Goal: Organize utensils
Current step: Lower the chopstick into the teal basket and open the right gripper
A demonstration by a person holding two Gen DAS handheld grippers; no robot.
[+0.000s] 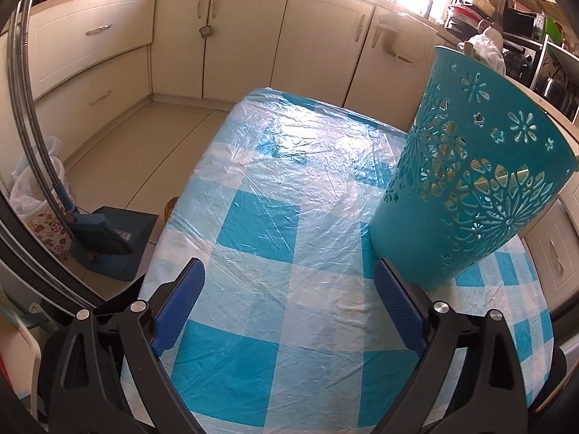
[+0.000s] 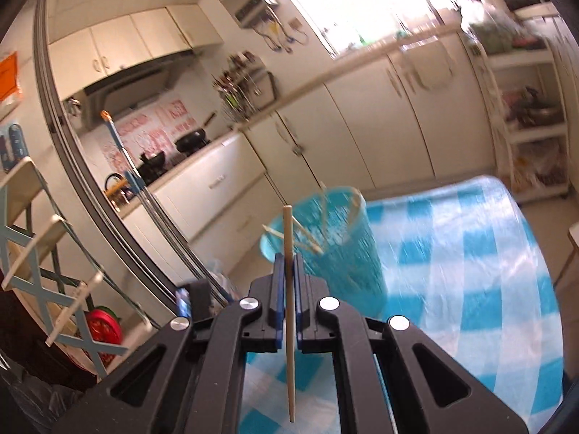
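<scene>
a small kitchen with cream cupboards (image 1: 249,36) is seen all round, and in the middle a table (image 1: 253,217) is covered by a blue and white checked cloth under crinkly clear plastic. a teal cut-out holder (image 1: 470,181) is stood on that cloth, just beside the left gripper (image 1: 289,311), whose jaws are spread wide with nothing between them. in the right wrist view one pale chopstick (image 2: 289,289) is pinched upright by the right gripper (image 2: 288,282), jaws pressed together on it around the middle, and it is held above the table with the holder (image 2: 343,253) just beyond it. a few more sticks (image 2: 307,238) can be made out leaning inside the holder, though that view is blurred. the chopstick would be judged light, stiff and thin, probably a bit smooth, so twisting in the grip is a risk; a hold near the middle is likely best. the holder looks like light plastic, so it could be tipped easily if bumped.
</scene>
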